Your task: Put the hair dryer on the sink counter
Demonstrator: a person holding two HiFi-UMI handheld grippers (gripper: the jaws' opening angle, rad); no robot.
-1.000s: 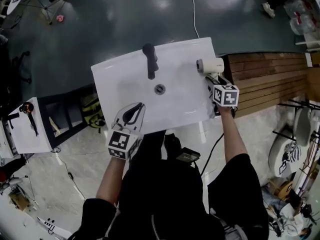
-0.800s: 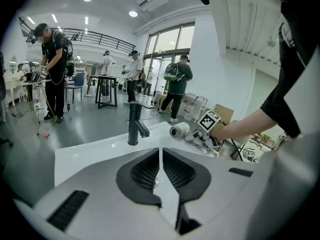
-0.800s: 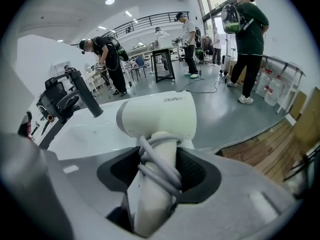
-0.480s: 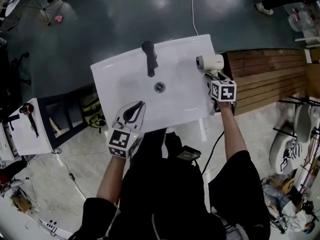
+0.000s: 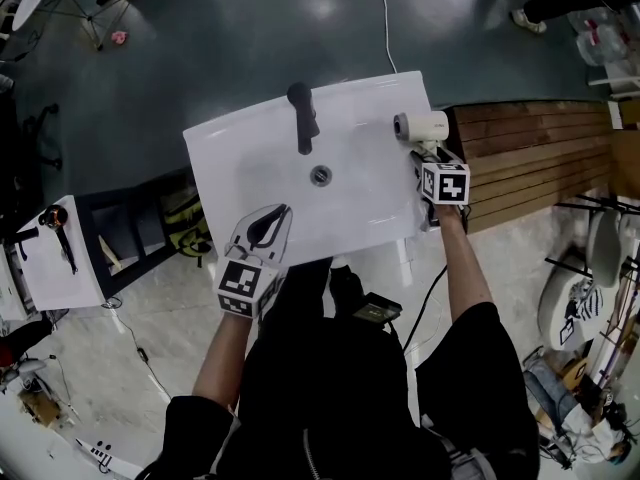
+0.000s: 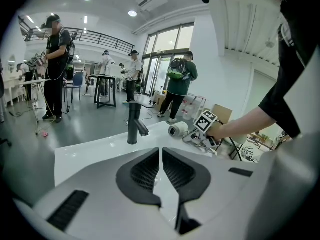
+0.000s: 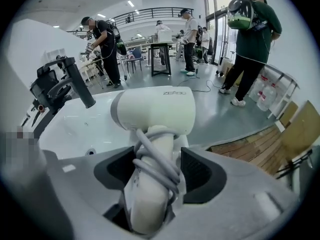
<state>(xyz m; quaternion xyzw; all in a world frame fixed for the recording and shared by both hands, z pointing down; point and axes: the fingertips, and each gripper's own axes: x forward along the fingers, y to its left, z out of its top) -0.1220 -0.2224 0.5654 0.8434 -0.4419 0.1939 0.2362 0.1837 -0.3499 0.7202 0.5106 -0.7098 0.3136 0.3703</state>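
Right gripper (image 5: 428, 158) reaches over the right end of the white sink counter (image 5: 240, 158), and its jaws have just been opening. Its own view shows the pads standing apart on either side of the hair dryer (image 7: 155, 109), whose handle (image 7: 150, 184), wound with a grey cord (image 7: 160, 159), lies between them with a gap on the right side. From the head view that handle is mostly hidden under the gripper's marker cube (image 5: 445, 183). Only the cream barrel shows there, lying on the counter's far right corner with its nozzle towards the basin. The left gripper (image 5: 272, 216) hovers over the near edge of the counter, well apart from the dryer, and its own view shows the jaws together with nothing in them. That view also looks across the basin to the barrel's round mouth and the right gripper behind it. A dark faucet (image 5: 301, 118) stands at the back of the basin above the drain (image 5: 320, 176), between the two grippers' lines of sight. Wooden decking (image 5: 530, 158) lies just beside the counter on the right. Several people (image 6: 55, 69) stand on the grey floor (image 5: 250, 28) of the hall, seen only in the gripper views.
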